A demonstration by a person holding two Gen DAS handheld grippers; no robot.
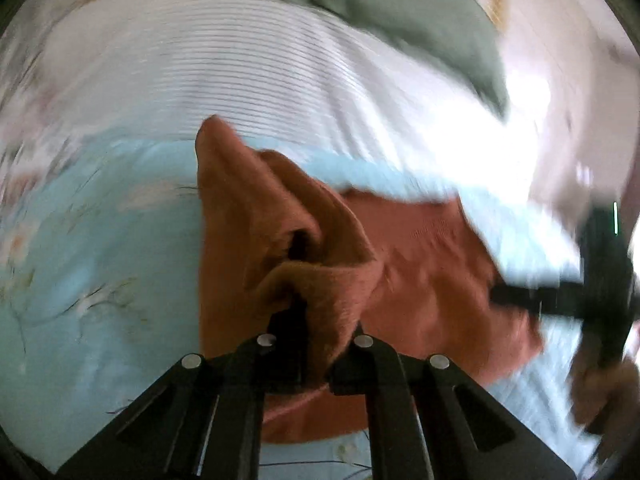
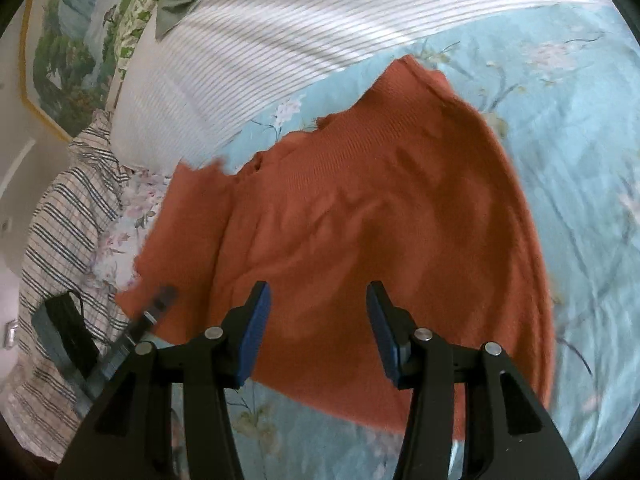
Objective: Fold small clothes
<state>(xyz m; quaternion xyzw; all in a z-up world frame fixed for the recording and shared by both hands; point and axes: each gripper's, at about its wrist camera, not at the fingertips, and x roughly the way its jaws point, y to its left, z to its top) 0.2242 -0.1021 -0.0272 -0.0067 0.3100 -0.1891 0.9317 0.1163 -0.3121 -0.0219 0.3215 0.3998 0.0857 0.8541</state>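
A rust-orange knit garment [image 2: 380, 208] lies spread on the light blue floral bedsheet [image 2: 580, 140]. In the left wrist view, my left gripper [image 1: 298, 312] is shut on a bunched fold of this orange garment [image 1: 420, 264], and the cloth rises in a peak from the jaws. Its fingertips are buried in the fabric. My right gripper [image 2: 316, 296] hovers open over the garment's near edge, its blue pads [image 2: 256, 332] apart with nothing pinched between them. In the left wrist view the right gripper [image 1: 600, 292] shows as a dark blur at the right edge.
A white striped pillow [image 2: 280, 40] lies beyond the garment, with a green cloth [image 2: 180, 0] behind it. A plaid striped garment [image 2: 68, 208] and a black strap [image 2: 68, 328] lie at the left. A landscape picture [image 2: 68, 52] hangs on the wall.
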